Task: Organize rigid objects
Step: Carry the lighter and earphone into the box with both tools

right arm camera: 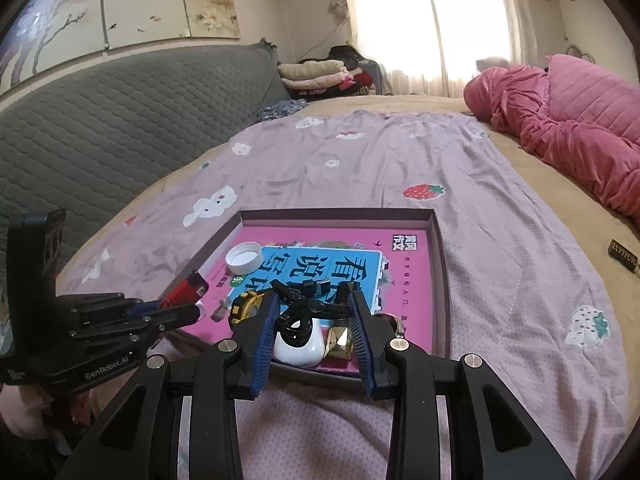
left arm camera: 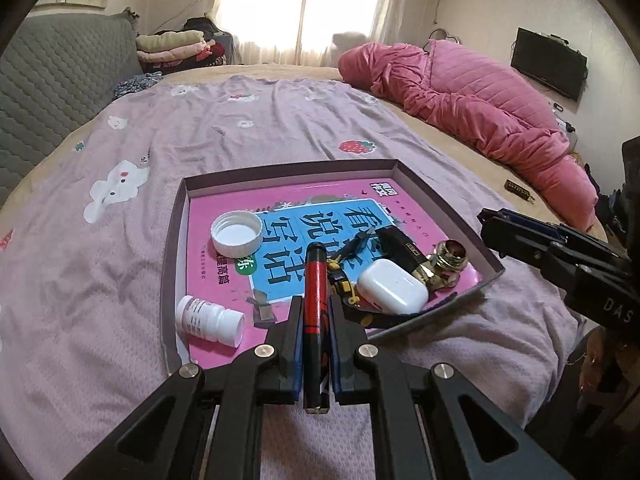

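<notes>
Left gripper (left arm camera: 316, 320) is clenched on the red-and-black marker (left arm camera: 315, 280), bottom centre of the left view, over the tray's (left arm camera: 280, 168) near edge. Marker looks light, stiff and smooth, so it could slide lengthwise; a mid-barrel grip seems best. Right gripper (right arm camera: 312, 312) is released, jaws spread around the white earbud case (right arm camera: 298, 346) and black clip (right arm camera: 304, 312), lower centre. The case is likely slippery.

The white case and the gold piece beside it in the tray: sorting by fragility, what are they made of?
White case: likely glossy hard plastic, smooth with soft highlights. Gold piece: looks like polished metal or metallized plastic, mirror-like reflections; I cannot tell which.
</notes>
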Motion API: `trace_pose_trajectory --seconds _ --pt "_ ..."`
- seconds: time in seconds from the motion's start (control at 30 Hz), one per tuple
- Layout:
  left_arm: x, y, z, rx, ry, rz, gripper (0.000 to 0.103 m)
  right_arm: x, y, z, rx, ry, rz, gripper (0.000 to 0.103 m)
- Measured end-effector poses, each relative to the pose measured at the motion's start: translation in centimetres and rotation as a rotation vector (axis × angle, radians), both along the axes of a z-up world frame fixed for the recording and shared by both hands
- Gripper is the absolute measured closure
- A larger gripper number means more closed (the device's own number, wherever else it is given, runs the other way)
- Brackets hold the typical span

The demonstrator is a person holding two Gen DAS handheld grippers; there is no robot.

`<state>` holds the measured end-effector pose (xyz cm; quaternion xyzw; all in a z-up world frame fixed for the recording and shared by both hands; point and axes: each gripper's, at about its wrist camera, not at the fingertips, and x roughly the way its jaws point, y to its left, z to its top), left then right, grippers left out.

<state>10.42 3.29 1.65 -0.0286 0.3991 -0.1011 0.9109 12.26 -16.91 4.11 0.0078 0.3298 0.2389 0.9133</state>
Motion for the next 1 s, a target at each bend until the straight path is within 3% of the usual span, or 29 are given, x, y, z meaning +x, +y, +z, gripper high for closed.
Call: trace_pose_trajectory --seconds 0.3,1.0 --pt "1.6 0.7 -1.4 -0.015 0.013 0.041 0.093 1.5 0.8 -1.5 -0.017 0.022 0.01 0.067" --pt "2.1 -0.1 -2.7 0.008 0.037 0.008 0.093 2.8 1.8 -4.4 -0.049 0.095 0.017 0.067"
